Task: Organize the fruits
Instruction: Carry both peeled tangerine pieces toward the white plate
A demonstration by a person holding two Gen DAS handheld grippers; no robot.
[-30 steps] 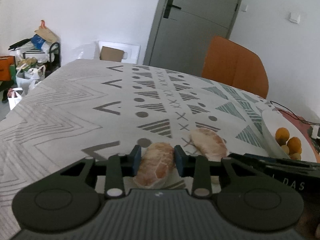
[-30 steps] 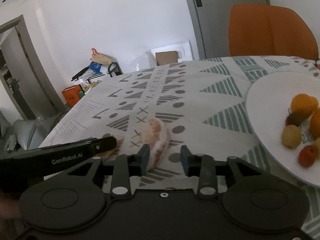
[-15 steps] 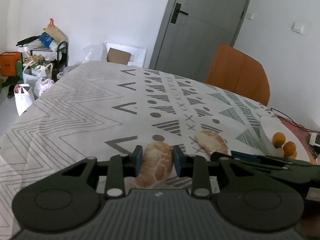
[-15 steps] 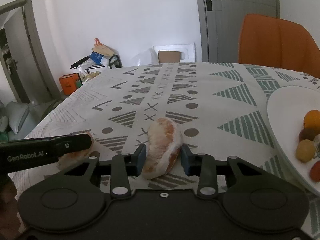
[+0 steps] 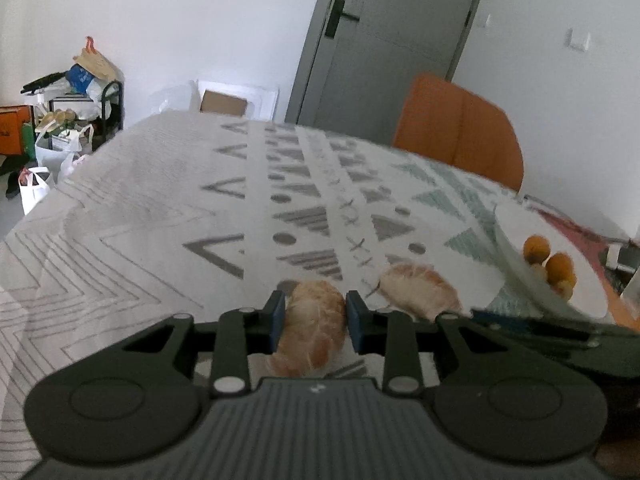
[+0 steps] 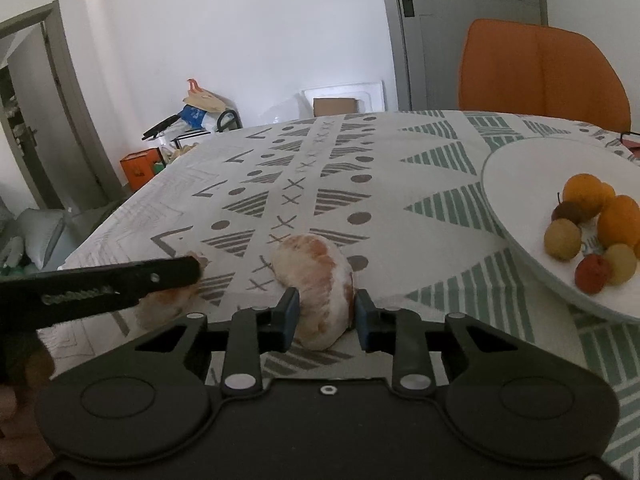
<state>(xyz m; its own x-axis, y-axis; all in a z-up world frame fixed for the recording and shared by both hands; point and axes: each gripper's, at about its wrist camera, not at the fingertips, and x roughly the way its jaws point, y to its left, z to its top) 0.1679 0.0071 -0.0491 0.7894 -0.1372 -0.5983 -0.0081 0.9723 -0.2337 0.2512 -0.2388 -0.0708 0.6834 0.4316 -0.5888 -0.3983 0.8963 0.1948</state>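
Two peeled citrus pieces are the items in hand, and neither has reached the plate (image 6: 520, 160). The left gripper (image 5: 314, 308) stands narrowly open, its pads pressed on both flanks of the left segment (image 5: 312, 328), which fills the gap between them. The right gripper (image 6: 324, 308) has just been closing its jaws, and they now clamp the right segment (image 6: 316, 276) in the same way, at a similarly narrow gap. Both segments lie low over the tablecloth (image 6: 360, 152), side by side near its front edge. Whether either is clear of the cloth or resting on it cannot be told from these views. The plate sits on the table to the right, well apart from the left segment and nearer to the right one. It already carries a cluster of small fruits (image 6: 592, 232), orange, yellow and red, gathered on its right side, with much of its left part bare. Judgement: the grasping step appears complete for both pieces, while the carry to the plate and the release are outstanding. No other loose fruit shows on the cloth, so these two pieces look to be the last items to place. Room on the plate appears sufficient for both.
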